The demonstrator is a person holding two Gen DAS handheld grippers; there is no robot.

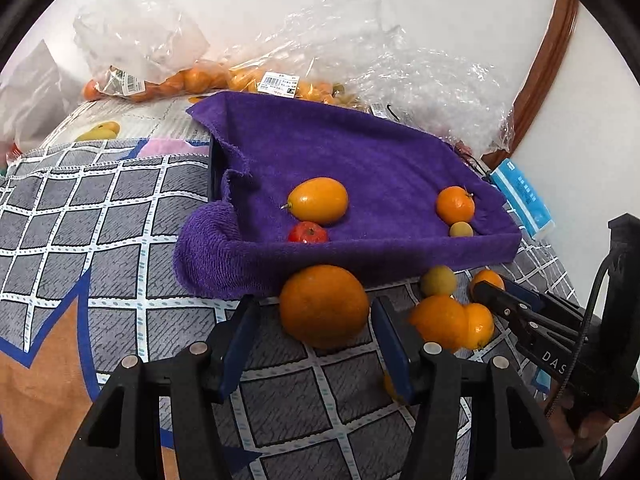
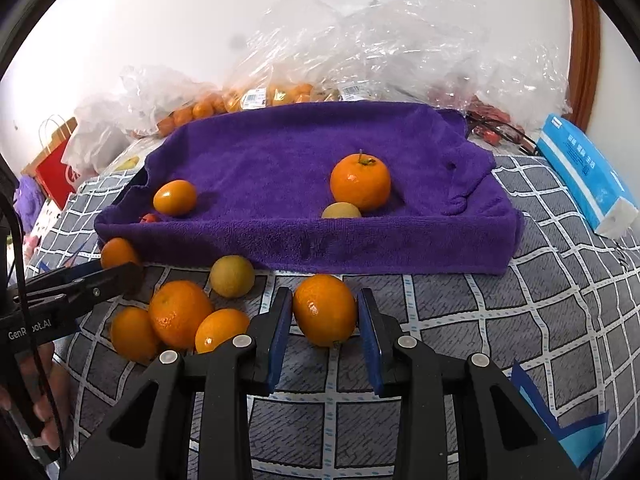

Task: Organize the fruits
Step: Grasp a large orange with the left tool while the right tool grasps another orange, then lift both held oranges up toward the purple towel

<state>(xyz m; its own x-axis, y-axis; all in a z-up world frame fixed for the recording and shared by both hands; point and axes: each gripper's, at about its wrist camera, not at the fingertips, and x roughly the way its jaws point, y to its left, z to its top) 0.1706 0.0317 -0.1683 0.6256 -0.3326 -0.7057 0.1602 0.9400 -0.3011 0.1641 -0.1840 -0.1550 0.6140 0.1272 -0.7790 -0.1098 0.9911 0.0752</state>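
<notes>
- The right gripper (image 2: 322, 330) has an oval orange fruit (image 2: 325, 309) between its blue pads; both pads look pressed to its sides, so it appears to be held, low over the checked cloth (image 2: 460, 320).
- The left gripper (image 1: 312, 344) stands half wide around a big orange (image 1: 324, 306); there is a clear gap on its left side, and the right pad is near it, so nothing is gripped.
- Just left of the right gripper lies a tight bunch of three orange fruits (image 2: 180, 314), and a pale yellow fruit (image 2: 232, 276) sits behind them. The left gripper's tip reaches in over this bunch from the side, so that side is crowded.
- Right of the right gripper the cloth is bare, giving open room as far as a blue tissue pack (image 2: 580, 172).
- Straight ahead rises the front wall of the tray, draped in a purple towel (image 2: 300, 240); it must be cleared by anything going in.
- Inside the tray: a tangerine (image 2: 360, 182) with a small yellow fruit (image 2: 341, 211) touching it at right, an oval orange one (image 2: 175, 197) and a red one (image 1: 307, 233) at left. The middle is free.
- Behind the tray, clear plastic bags (image 2: 360, 52) of fruit pile against the wall.
- Left of the tray the cloth is open.
</notes>
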